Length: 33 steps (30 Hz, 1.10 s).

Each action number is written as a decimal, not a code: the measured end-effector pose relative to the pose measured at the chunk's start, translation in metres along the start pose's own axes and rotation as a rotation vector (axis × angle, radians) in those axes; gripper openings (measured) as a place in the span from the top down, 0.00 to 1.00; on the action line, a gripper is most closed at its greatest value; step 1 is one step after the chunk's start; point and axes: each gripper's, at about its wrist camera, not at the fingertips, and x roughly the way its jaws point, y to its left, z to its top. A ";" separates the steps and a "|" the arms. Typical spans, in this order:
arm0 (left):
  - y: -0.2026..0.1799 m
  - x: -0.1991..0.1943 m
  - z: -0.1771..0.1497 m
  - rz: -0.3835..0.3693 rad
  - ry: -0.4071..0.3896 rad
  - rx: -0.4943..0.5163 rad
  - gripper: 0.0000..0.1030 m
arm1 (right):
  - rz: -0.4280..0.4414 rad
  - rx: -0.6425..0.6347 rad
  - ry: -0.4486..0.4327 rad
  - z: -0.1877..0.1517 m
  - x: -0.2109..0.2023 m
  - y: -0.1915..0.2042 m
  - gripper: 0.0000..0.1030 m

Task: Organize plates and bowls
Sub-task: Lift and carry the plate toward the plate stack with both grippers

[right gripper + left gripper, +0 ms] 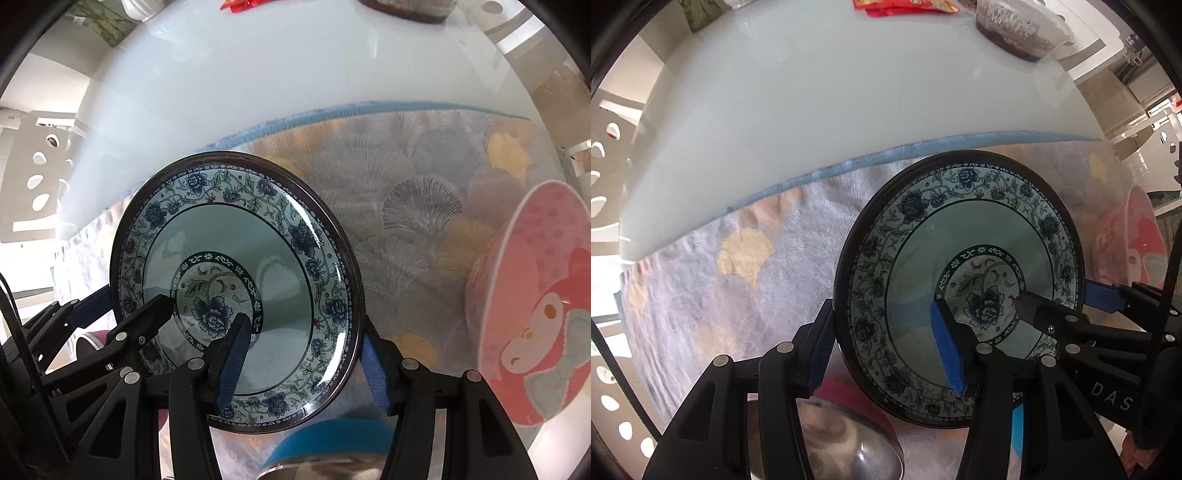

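A: Glossy white tabletop (812, 92), a shimmery fan-print cloth (701, 277) over its near part.

B: And the plate (960, 288)?

A: Round, glazed, blue-flowered, dark-rimmed, above the cloth. My left tongs (886, 354) pinch one edge, my right tongs (303, 365) the opposite. A steel bowl (831, 443) below is cut off; a pink bowl (535, 302) sits aside.

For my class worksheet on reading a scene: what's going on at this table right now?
Both handheld grippers grip one blue floral plate by opposite sides of its rim: the left gripper on one side, the right gripper on the other. The plate sits over a patterned placemat on a white table. A pink cartoon bowl waits to the right, and a steel bowl lies below the plate.
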 end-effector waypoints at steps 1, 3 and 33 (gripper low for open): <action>0.001 -0.002 -0.001 0.000 -0.003 -0.004 0.53 | 0.006 0.002 -0.006 -0.001 -0.004 -0.001 0.45; 0.002 -0.009 -0.003 0.000 -0.011 -0.013 0.53 | 0.016 0.000 -0.015 -0.005 -0.012 -0.004 0.45; -0.003 -0.105 -0.108 0.047 -0.121 -0.112 0.53 | 0.070 -0.128 -0.109 -0.104 -0.111 -0.001 0.45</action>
